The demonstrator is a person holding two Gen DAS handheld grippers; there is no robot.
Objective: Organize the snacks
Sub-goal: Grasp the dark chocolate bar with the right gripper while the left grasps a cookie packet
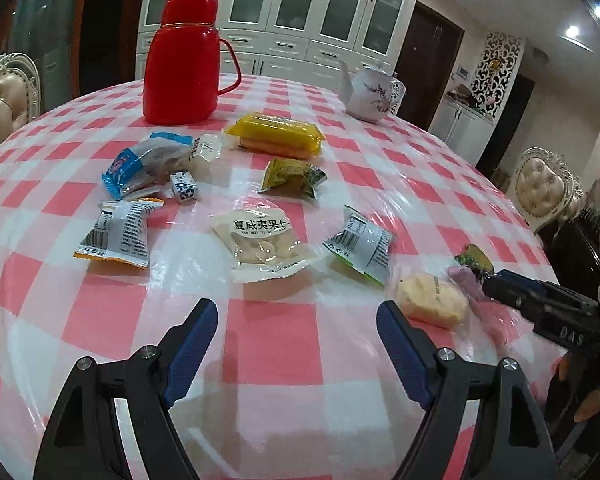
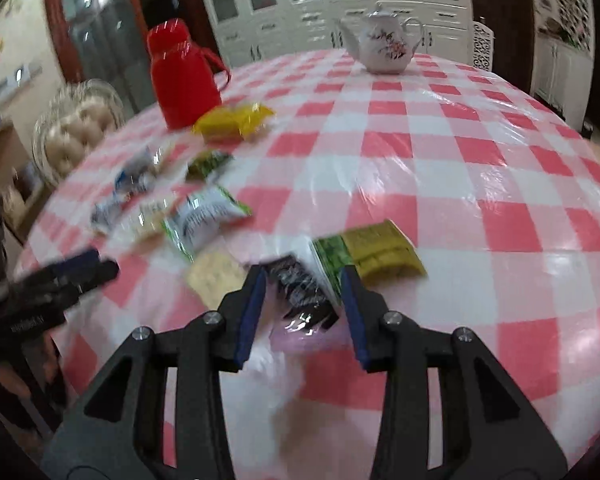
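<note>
A dark snack packet (image 2: 300,292) lies on the surface (image 2: 440,152) between the blue pads of your right hand-held gripper (image 2: 303,280), which don't visibly grip it. Other snacks are scattered toward the red flask (image 1: 182,60). Your left hand-held gripper (image 1: 296,312) hangs wide apart, empty.

A home dining room is shown. A round table (image 1: 300,344) is covered with a pink-and-white checked cloth under clear plastic, and ornate tufted chairs (image 1: 548,188) are drawn up around it. A red thermos jug (image 1: 180,60) and a flowered porcelain teapot (image 2: 384,46) are set at the far side, with wrapped snacks (image 1: 260,240) scattered nearer. The back wall is lined by white glass-fronted cabinets (image 1: 284,8). A carved white lattice screen (image 1: 500,68) and dark wooden doors (image 1: 428,60) are seen beyond, lit by recessed ceiling spots.
</note>
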